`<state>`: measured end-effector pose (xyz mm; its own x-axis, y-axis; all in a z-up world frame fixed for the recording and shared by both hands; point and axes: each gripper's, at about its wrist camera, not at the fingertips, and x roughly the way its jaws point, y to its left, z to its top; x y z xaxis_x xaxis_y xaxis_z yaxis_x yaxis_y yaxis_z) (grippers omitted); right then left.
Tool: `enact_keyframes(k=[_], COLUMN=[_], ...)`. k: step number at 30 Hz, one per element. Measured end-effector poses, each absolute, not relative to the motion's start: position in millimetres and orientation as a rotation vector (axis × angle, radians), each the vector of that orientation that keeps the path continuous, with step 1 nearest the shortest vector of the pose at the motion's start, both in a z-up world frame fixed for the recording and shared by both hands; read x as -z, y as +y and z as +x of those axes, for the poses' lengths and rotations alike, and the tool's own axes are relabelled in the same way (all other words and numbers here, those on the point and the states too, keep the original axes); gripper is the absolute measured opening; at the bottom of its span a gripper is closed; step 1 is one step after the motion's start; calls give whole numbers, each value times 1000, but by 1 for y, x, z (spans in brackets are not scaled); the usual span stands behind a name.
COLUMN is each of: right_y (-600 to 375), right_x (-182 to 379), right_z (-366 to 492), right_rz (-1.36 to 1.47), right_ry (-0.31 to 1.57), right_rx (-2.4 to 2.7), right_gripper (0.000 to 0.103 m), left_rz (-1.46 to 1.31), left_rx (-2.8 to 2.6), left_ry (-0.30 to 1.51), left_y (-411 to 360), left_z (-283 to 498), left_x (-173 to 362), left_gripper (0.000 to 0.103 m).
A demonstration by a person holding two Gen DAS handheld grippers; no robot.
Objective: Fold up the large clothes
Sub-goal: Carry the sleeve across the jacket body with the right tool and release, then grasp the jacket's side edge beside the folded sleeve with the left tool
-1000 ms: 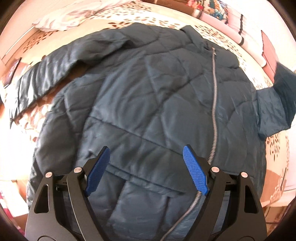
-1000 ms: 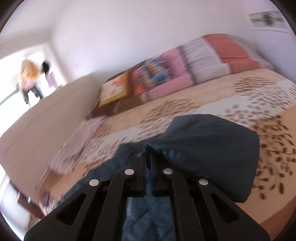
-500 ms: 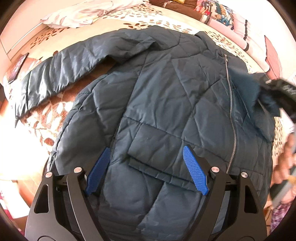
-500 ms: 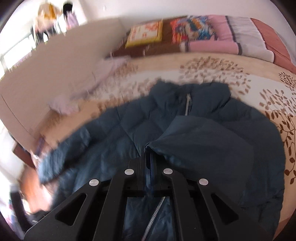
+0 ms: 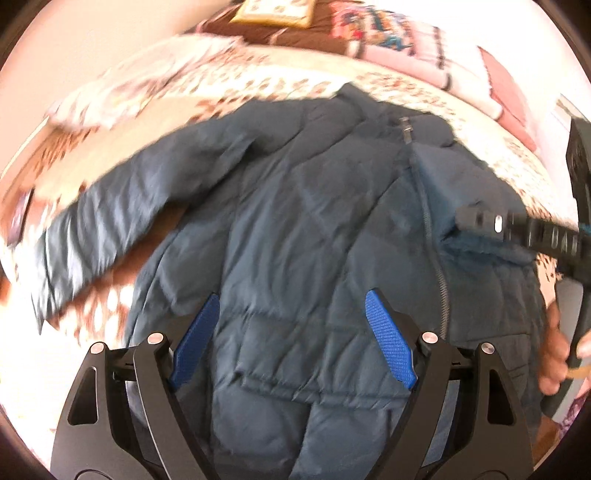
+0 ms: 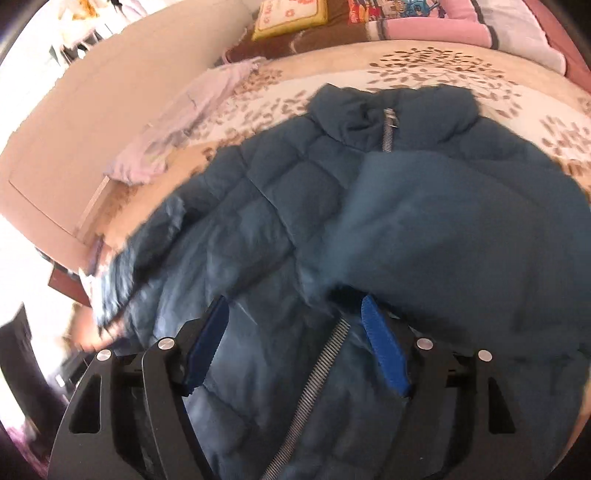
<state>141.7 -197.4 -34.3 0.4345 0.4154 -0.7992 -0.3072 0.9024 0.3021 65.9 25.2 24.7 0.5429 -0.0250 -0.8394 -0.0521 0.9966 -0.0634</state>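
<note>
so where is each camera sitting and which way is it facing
Left wrist: sits on the left gripper, angled down over the jacket on the bed; its open blue pads, the right gripper and a hand show.
Right wrist: sits on the right gripper, angled down at the jacket's zip and folded-over sleeve; its jaws are opening.
Shared: jacket, collar, bed, pillows.

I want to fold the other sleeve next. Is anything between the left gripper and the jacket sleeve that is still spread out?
Nothing visible. The left gripper hangs open above the jacket; the spread sleeve lies uncovered on the bed, toward the picture's left.
</note>
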Motion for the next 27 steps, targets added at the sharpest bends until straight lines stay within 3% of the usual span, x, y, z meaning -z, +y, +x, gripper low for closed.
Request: enact_keyframes(k=[10, 18, 23, 25, 26, 27], right_y=[-286, -342, -355, -359, -360, -361], right_x=[41, 55, 57, 57, 57, 57], right_z=[95, 80, 76, 75, 74, 74], right_rz=[-36, 32, 76, 88, 93, 100], right_ry=[998, 1041, 1034, 1033, 1032, 1030], right_rx=[-53, 45, 48, 48, 48, 48], right_gripper=[73, 73, 73, 73, 73, 73], left_rz=[281, 689, 727, 726, 726, 720], left_rx=[293, 414, 414, 406, 403, 401], left_ry=[825, 769, 801, 807, 816, 829], left_y=[-93, -193, -210, -212, -212, -211], left_z=[101, 129, 141, 145, 147, 150], left_x=[-58, -31, -19, -15, -13, -12], left_gripper=[81, 81, 80, 66, 51, 43])
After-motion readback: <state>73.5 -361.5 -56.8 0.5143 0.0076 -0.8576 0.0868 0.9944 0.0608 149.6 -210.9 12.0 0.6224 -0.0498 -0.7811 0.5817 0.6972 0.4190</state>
